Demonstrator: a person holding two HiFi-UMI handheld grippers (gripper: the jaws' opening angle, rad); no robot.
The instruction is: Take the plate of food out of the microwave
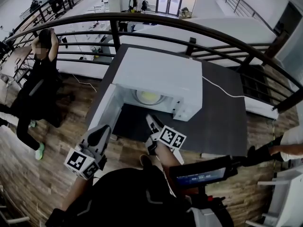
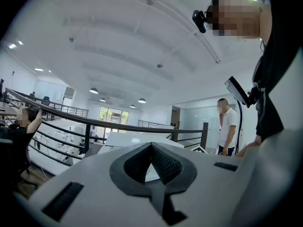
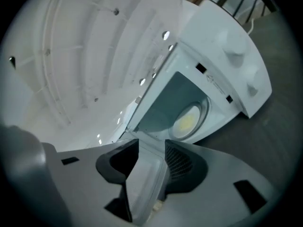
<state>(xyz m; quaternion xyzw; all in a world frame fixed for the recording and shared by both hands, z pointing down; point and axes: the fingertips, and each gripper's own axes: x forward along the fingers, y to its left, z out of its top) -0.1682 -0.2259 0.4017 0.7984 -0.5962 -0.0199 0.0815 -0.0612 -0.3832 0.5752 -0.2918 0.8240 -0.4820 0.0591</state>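
Note:
A white microwave (image 1: 161, 74) stands on a dark table (image 1: 222, 122). Its door (image 1: 105, 109) is swung open to the left. Inside, a pale plate (image 1: 149, 97) with yellowish food lies on the lit floor of the cavity. My right gripper (image 1: 152, 122) hovers just in front of the opening, open and holding nothing. In the right gripper view the plate (image 3: 187, 119) lies ahead, and the door panel (image 3: 147, 183) shows through the gap of the right gripper (image 3: 150, 162). My left gripper (image 1: 101, 135) hangs lower left, off the table, tilted upward. It (image 2: 151, 148) is shut and empty.
A dark curved railing (image 1: 189, 25) runs behind the table. A white cable (image 1: 222, 91) trails from the microwave across the tabletop. One person (image 1: 40, 79) stands at the left, and another (image 1: 284, 145) at the right edge, beside the table's corner.

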